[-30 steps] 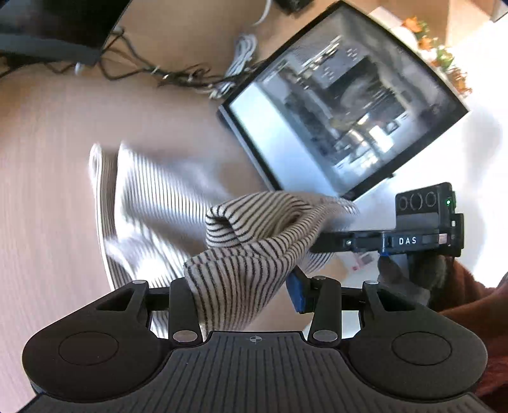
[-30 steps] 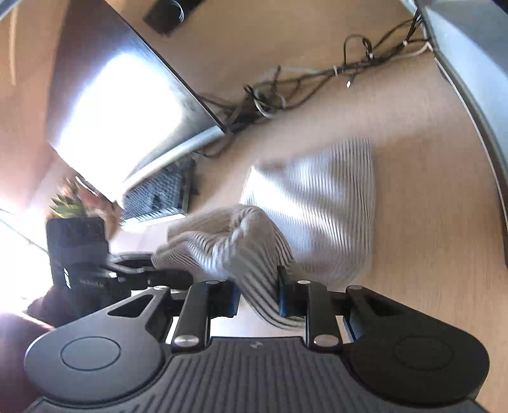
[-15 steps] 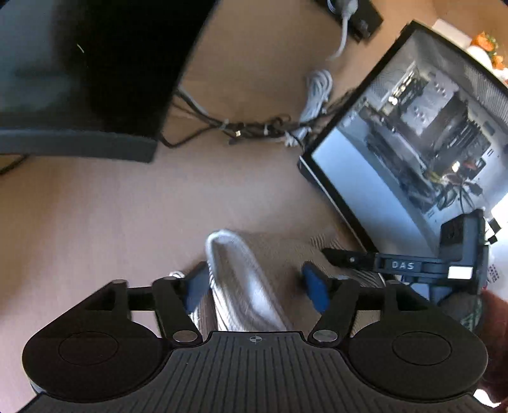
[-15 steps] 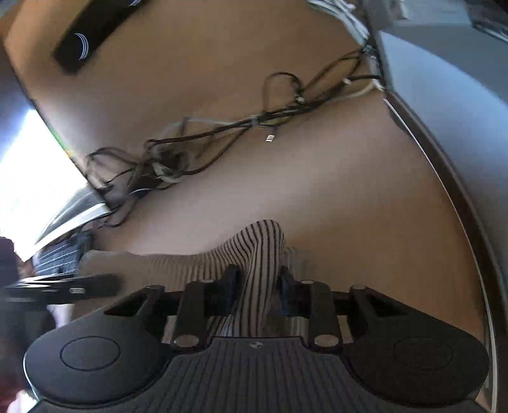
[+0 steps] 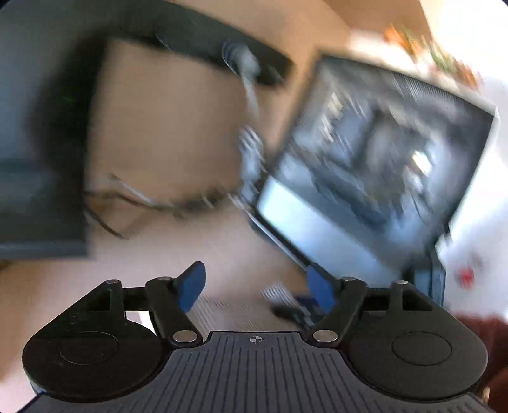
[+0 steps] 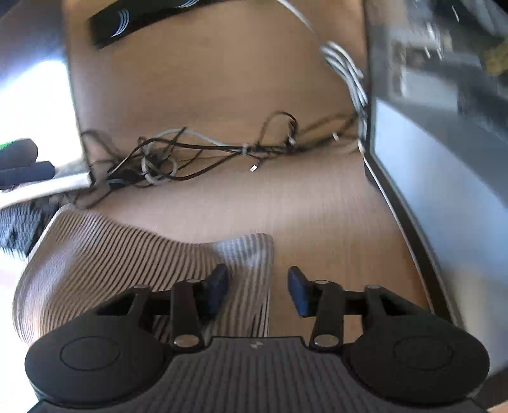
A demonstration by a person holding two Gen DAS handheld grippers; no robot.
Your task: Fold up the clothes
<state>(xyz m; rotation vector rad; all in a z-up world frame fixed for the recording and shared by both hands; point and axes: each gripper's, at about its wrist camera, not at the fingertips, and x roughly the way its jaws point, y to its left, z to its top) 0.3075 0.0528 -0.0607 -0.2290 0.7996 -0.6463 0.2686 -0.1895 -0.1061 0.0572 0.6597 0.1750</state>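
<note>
1. Our left claw (image 5: 255, 290) stands spread wide, its blue pads (image 5: 190, 287) well apart with nothing pinched between them.
2. Below that gap, a strip of the striped garment (image 5: 235, 309) lies flat on the wooden desk (image 5: 165, 120), apart from both pads; the left view is heavily blurred.
3. Our right claw (image 6: 258, 290) is likewise spread, gripping nothing. Its left pad (image 6: 217, 286) sits over the striped garment (image 6: 127, 254); whether it touches the cloth we cannot tell. The right pad hangs over the bare desk (image 6: 317, 222).
4. The garment lies on the desk in front of us, spreading leftward from the right claw, its near right edge falling inside the claw's gap.
5. Behind the cloth, a tangle of cables (image 6: 197, 152) runs across the desk.
6. A glass-sided computer case (image 6: 444, 159) stands close on the right in the right view; in the left view the case (image 5: 374, 178) fills the right half.
7. A dark monitor (image 5: 38, 159) rises at left in the left view.
8. A black strip (image 6: 143, 19) lies at the back of the desk, and a keyboard (image 6: 19, 228) shows at the far left of the right view.
</note>
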